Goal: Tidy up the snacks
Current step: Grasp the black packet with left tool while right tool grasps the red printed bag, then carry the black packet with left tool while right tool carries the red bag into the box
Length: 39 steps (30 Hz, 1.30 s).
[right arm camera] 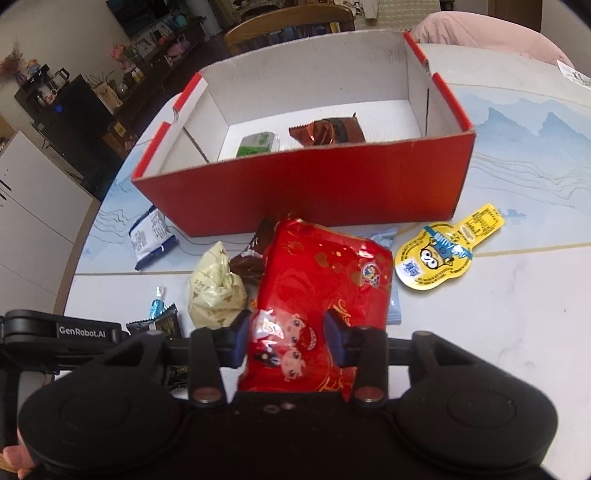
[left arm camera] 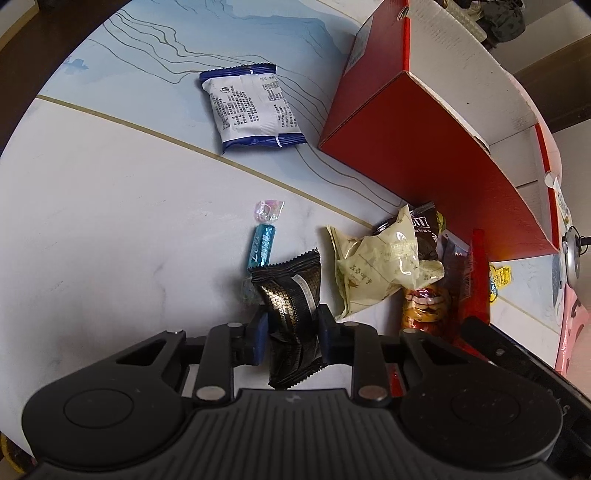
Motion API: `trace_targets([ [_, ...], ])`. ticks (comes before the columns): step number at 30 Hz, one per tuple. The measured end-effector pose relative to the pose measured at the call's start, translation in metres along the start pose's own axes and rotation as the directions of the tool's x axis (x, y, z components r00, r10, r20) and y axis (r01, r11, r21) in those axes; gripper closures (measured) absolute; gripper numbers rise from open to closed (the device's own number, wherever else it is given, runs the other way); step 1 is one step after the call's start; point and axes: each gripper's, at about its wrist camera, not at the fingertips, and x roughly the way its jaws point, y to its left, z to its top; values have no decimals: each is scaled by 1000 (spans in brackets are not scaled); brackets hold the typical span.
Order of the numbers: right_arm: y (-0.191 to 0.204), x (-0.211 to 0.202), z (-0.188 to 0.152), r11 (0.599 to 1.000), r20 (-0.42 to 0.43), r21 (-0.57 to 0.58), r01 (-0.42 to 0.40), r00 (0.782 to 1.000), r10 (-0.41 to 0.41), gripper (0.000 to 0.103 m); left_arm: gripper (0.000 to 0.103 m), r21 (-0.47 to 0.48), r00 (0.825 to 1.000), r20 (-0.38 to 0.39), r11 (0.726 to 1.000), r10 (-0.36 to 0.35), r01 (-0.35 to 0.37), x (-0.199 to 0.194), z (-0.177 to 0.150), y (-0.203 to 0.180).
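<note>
Left gripper (left arm camera: pixel 291 334) pinches a black packet (left arm camera: pixel 291 321). Right gripper (right arm camera: pixel 290 338) clamps a red bag (right arm camera: pixel 325 280) before the red box (right arm camera: pixel 306 192).

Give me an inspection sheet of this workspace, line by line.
Surface: pale table with blue line pattern and a gold stripe.
Job's things: red box open, holding a green packet and a brown packet; loose on the table are a blue-white packet, blue candy, cream pouch, yellow pouch.
Clutter: nothing seen.
Grippers: left gripper shut on a black packet; right gripper shut on a red packet.
Cables: nothing seen.
Surroundings: dark shelving with ornaments, wooden chair.
</note>
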Motion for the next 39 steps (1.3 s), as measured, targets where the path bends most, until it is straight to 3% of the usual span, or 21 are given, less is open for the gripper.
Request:
trace_targets([
  [7, -12, -17, 3, 999, 26, 35, -24, 999, 23, 82, 77, 6, 1000, 12, 1000, -22, 22, -11, -2, 0],
  [16, -29, -38, 2, 998, 87, 62, -23, 996, 17, 93, 77, 31, 998, 28, 998, -63, 62, -32, -5, -10],
  [26, -51, -60, 4, 987, 128, 144, -63, 991, 45, 96, 77, 87, 992, 63, 991, -110, 105, -67, -5, -28],
  [39, -42, -100, 41, 987, 234, 111, -114, 968, 86, 98, 77, 181, 983, 111, 976, -146, 124, -100, 15, -59],
])
